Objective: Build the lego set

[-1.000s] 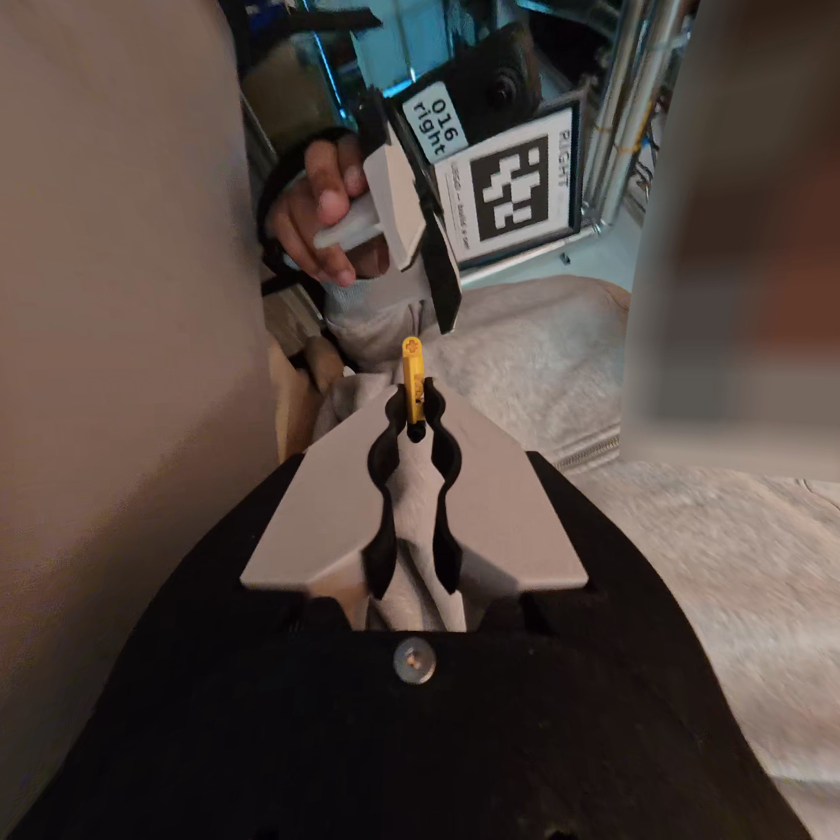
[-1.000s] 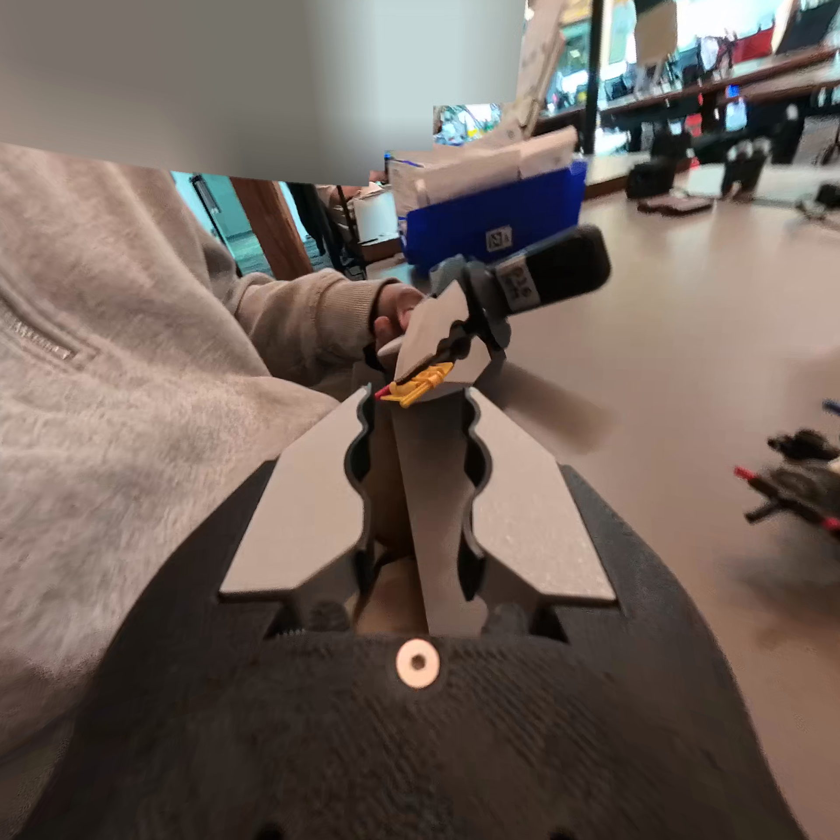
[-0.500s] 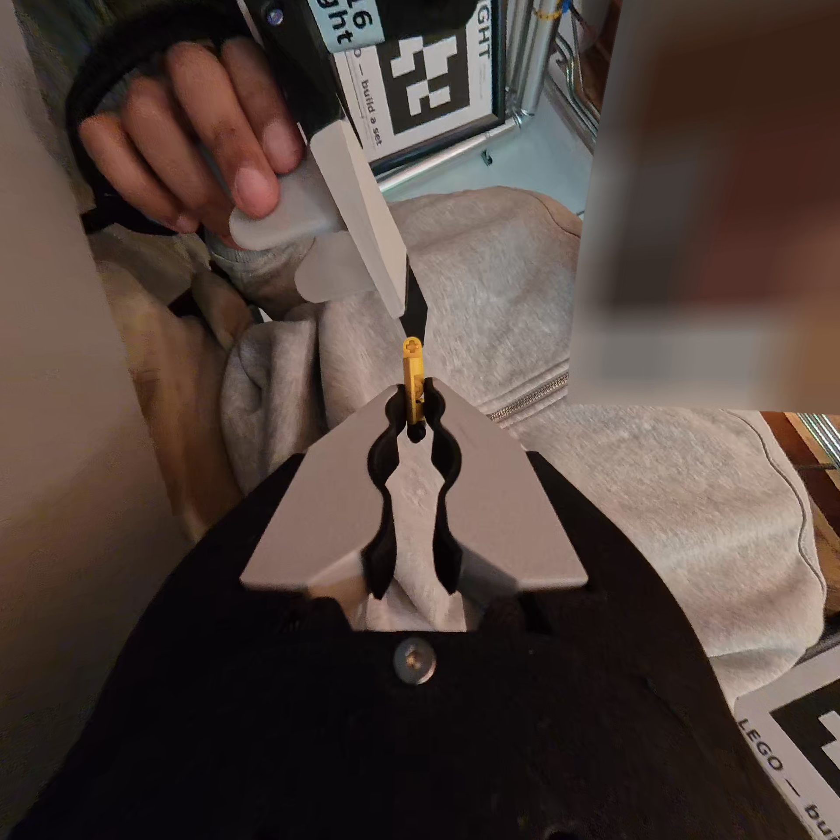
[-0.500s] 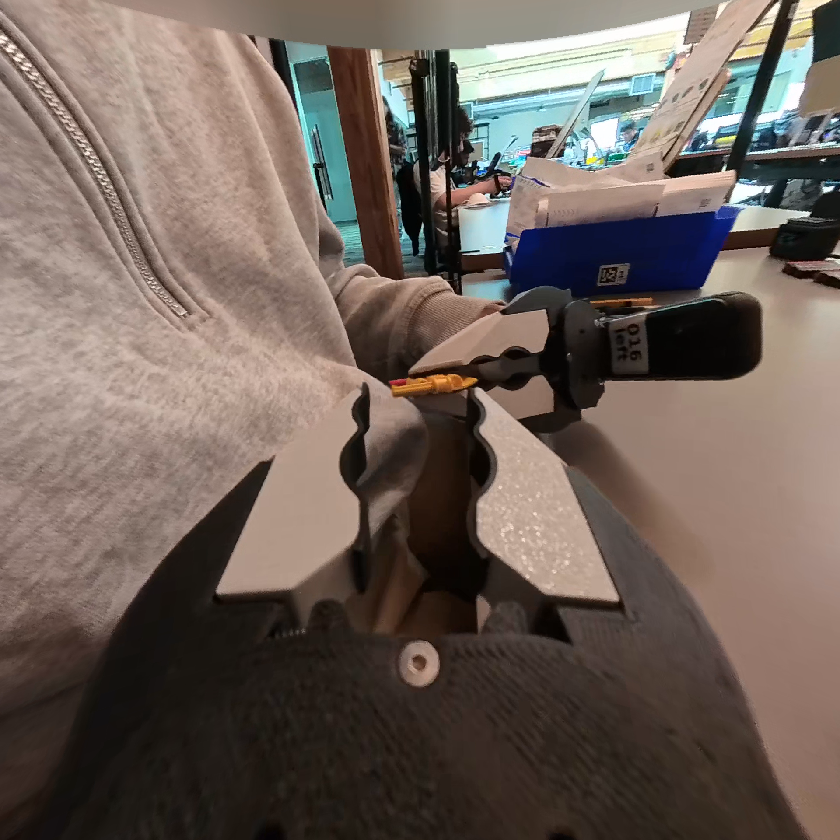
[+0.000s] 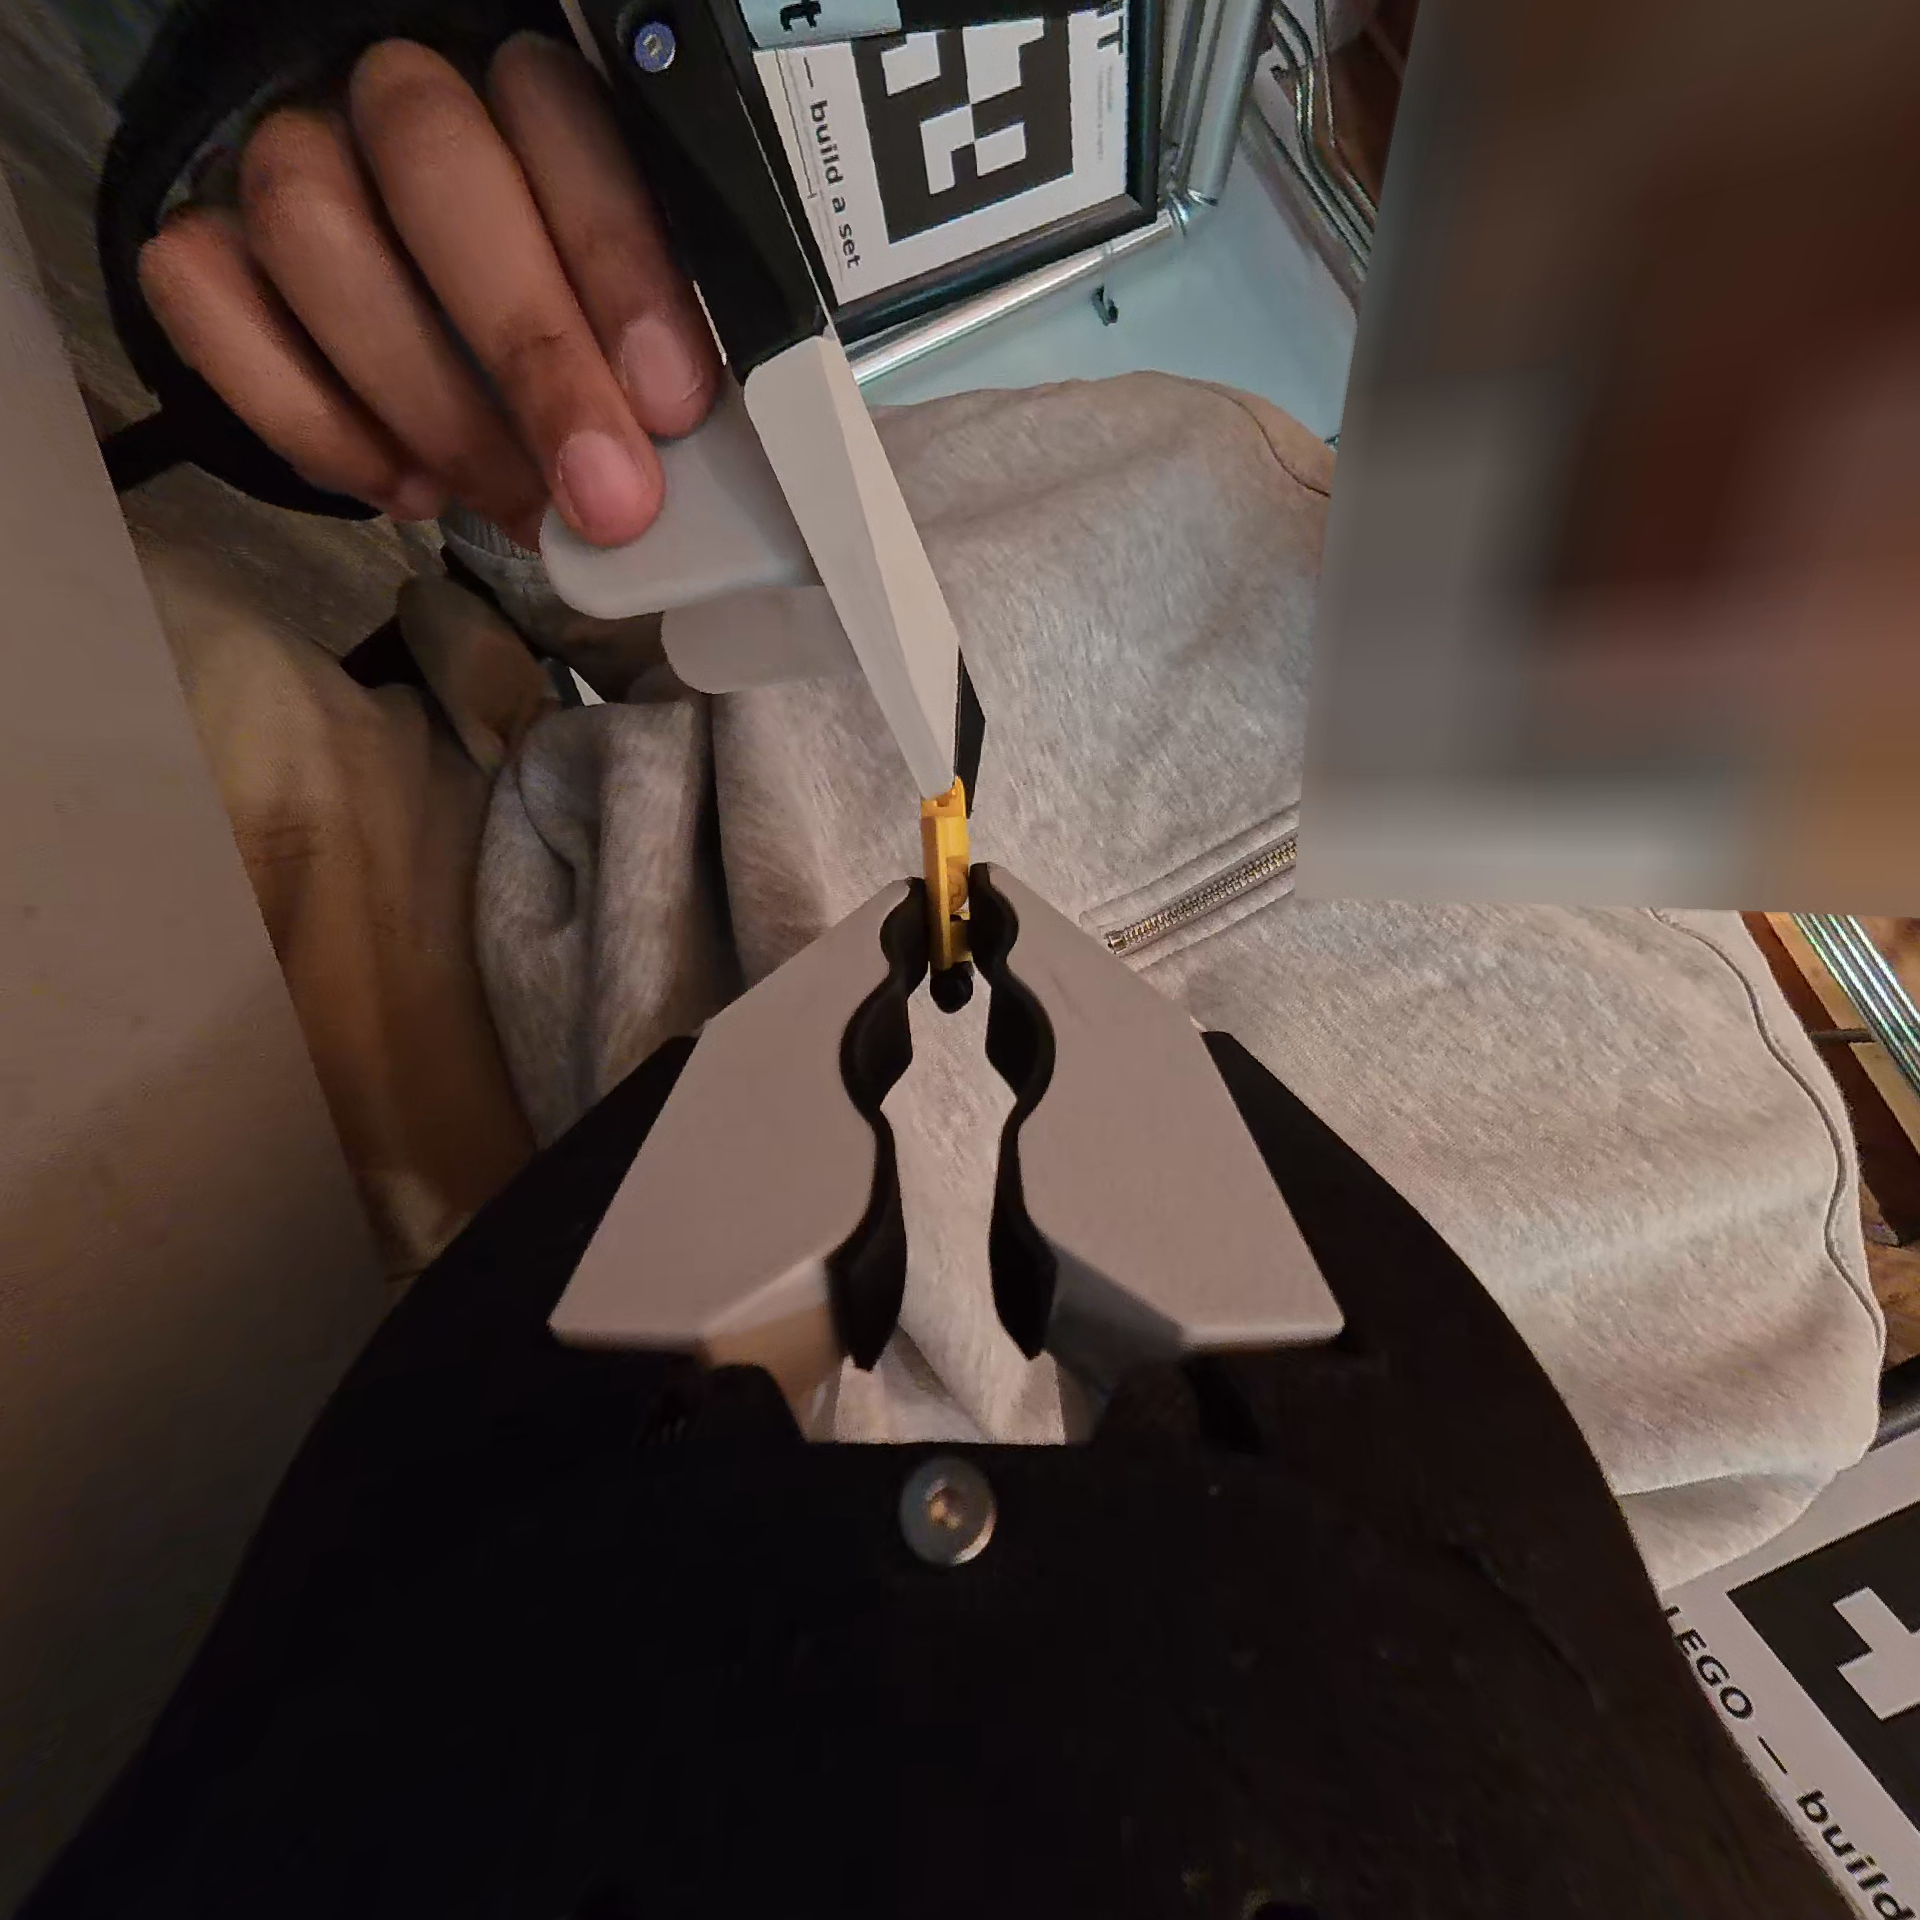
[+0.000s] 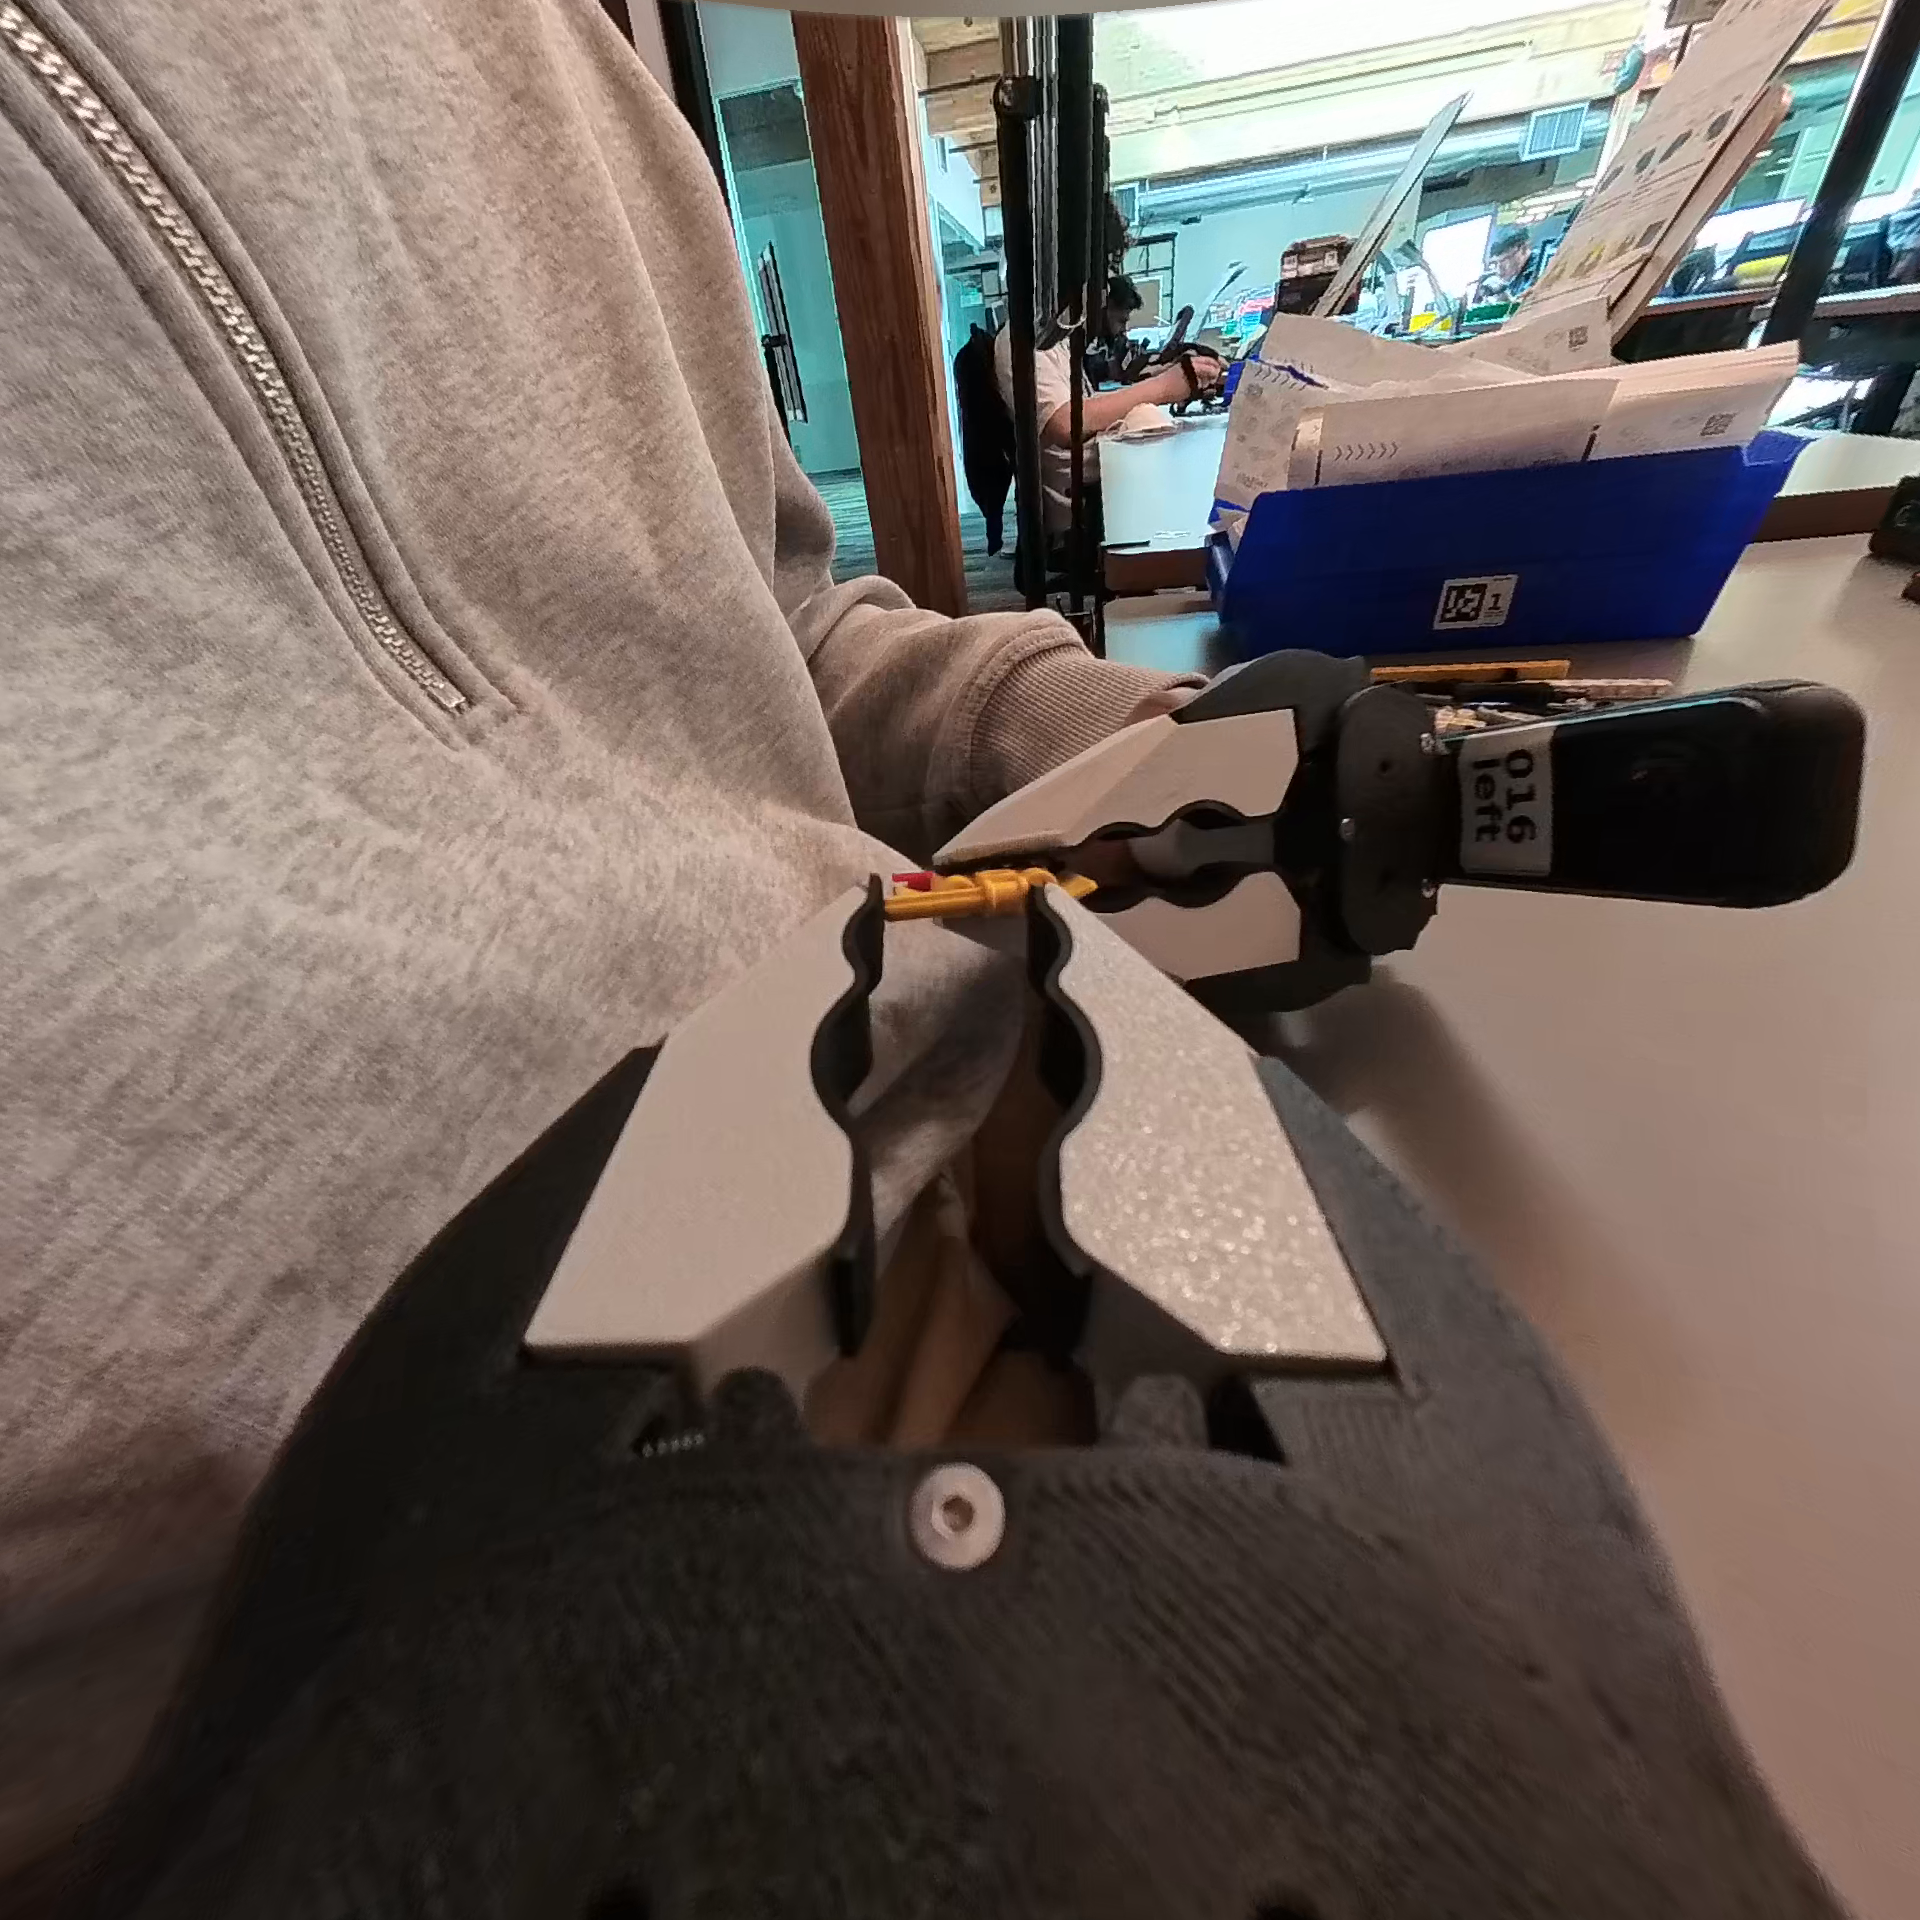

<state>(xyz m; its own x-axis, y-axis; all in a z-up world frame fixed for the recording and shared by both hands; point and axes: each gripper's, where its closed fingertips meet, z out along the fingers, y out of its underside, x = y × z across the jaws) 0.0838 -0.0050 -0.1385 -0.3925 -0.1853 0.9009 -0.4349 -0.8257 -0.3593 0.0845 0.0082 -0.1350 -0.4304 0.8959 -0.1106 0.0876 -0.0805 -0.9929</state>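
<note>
My left gripper [image 5: 951, 902] is shut on a small yellow lego piece [image 5: 943, 844], which sticks out past its tips. In the right wrist view the piece [image 6: 982, 894] lies crosswise, with a red pin [image 6: 909, 881] at its left end. The left gripper [image 6: 1023, 878] comes in there from the right. My right gripper [image 6: 958, 912] is open, and its two tips sit at the free end of the piece. In the left wrist view the right gripper [image 5: 948, 774] comes down from the upper left, and its tip meets the top of the piece.
A person's grey zip hoodie [image 6: 416, 727] fills the space close behind both grippers. A hand [image 5: 436, 260] holds the right gripper. A blue bin [image 6: 1507, 561] with papers stands at the back of the beige table [image 6: 1662, 1195]. Marker cards [image 5: 997, 114] are near. The grippers are tip to tip, or close to it.
The two grippers have come together in front of the hoodie. The right gripper's tips now reach the yellow piece, and its jaws have narrowed somewhat. The left gripper still holds the piece.
</note>
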